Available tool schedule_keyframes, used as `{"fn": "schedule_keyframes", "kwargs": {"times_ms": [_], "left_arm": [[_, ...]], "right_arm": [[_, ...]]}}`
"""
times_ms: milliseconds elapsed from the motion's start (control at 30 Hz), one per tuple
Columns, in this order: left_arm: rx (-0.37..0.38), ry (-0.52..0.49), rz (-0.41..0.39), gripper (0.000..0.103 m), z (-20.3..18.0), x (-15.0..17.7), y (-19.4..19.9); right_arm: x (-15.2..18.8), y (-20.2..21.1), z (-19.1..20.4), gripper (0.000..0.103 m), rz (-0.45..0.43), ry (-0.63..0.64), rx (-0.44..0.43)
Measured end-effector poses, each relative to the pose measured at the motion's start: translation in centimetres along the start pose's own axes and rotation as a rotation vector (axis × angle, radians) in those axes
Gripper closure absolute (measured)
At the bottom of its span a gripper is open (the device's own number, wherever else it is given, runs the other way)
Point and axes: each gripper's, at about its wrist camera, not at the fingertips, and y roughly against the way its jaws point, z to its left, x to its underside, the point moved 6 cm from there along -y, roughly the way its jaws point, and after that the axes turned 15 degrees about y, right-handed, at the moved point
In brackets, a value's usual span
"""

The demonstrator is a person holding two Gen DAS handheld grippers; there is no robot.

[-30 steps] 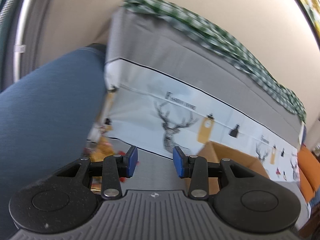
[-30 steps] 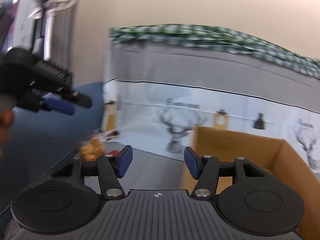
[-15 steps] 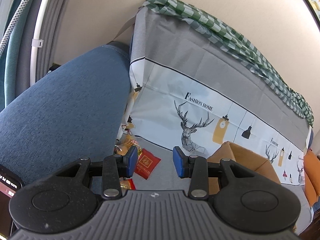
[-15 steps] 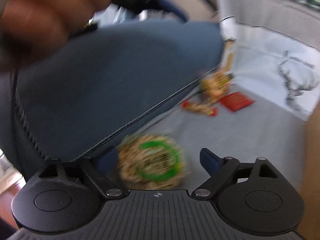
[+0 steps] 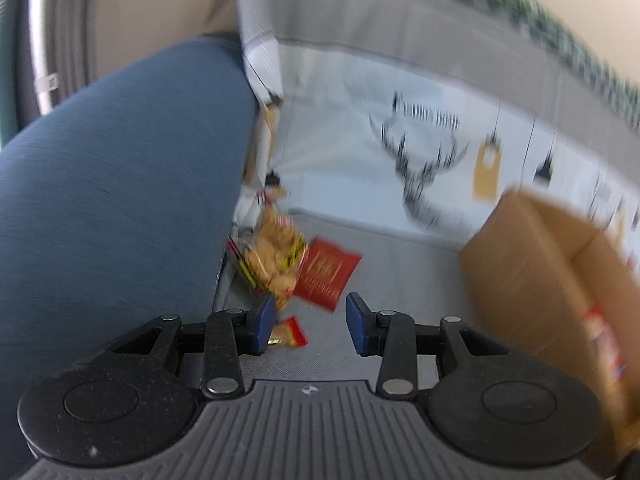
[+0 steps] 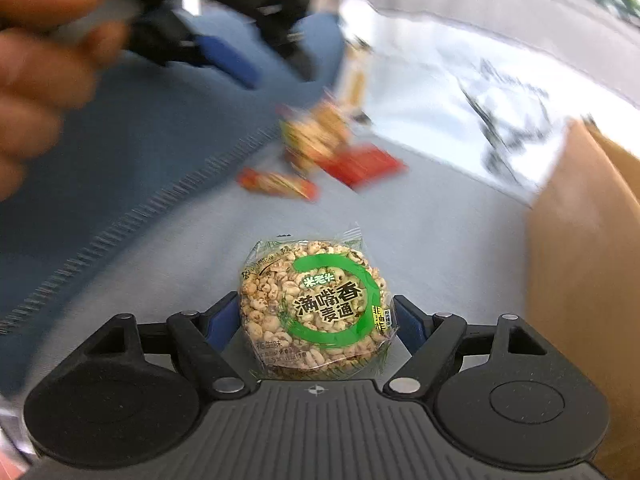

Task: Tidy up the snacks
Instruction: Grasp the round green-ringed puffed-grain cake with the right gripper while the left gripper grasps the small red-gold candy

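My right gripper (image 6: 316, 320) is shut on a round puffed-grain cake in a clear wrapper with a green ring (image 6: 316, 308), held above the grey sofa seat. My left gripper (image 5: 310, 322) is open and empty, low over the seat; it also shows in the right wrist view (image 6: 224, 60) at the upper left. Just ahead of it lie a yellow snack bag (image 5: 276, 256), a red packet (image 5: 328, 274) and a small red-yellow packet (image 5: 288, 334). The same pile shows in the right wrist view: yellow bag (image 6: 316, 136), red packet (image 6: 364, 164), small packet (image 6: 276, 182).
An open cardboard box (image 5: 552, 276) stands on the seat at the right, also in the right wrist view (image 6: 584, 240). A blue sofa arm (image 5: 112, 184) rises at the left. A deer-print cushion (image 5: 420, 160) backs the seat.
My right gripper has closed on the puffed-grain cake and lifted it. My left gripper has dropped and shifted toward the snack pile; both views are motion-blurred.
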Motion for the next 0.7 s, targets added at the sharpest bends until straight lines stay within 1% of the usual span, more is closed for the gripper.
{"fn": "schedule_keyframes", "kwargs": {"times_ms": [67,167,233,300,400,467,633,700], "left_arm": [[-0.049,-0.069,0.020,0.060,-0.5,1.1,-1.9],[-0.107,-0.135,0.030,0.057,-0.5,2.4,-4.0],[-0.170,-0.192,0.038,0.057,-0.5,2.9,-5.2],[-0.189,-0.210,0.034,0.056,-0.3,3.1,-5.8],[-0.230,-0.252,0.062,0.056,0.0,3.7,-6.9],[-0.243,-0.266,0.063,0.055,0.1,3.9,-7.3],[-0.232,-0.222,0.082,0.056,0.4,3.5,-7.3],[-0.233,-0.220,0.087,0.056,0.2,3.5,-7.3]], "right_arm": [[0.7,-0.5,-1.1,0.022,0.043,-0.032,0.011],[0.8,0.0,-1.4,0.022,0.048,-0.031,0.001],[0.7,0.0,-1.4,0.022,0.050,-0.031,-0.012],[1.0,0.0,-1.6,0.021,0.056,-0.027,-0.021],[1.1,-0.5,-1.8,0.021,0.063,-0.039,-0.041],[1.0,-1.0,-1.9,0.021,0.064,-0.043,-0.048],[1.0,-1.5,-2.0,0.021,0.067,-0.043,-0.051],[1.0,-1.6,-2.1,0.021,0.068,-0.046,-0.053]]}}
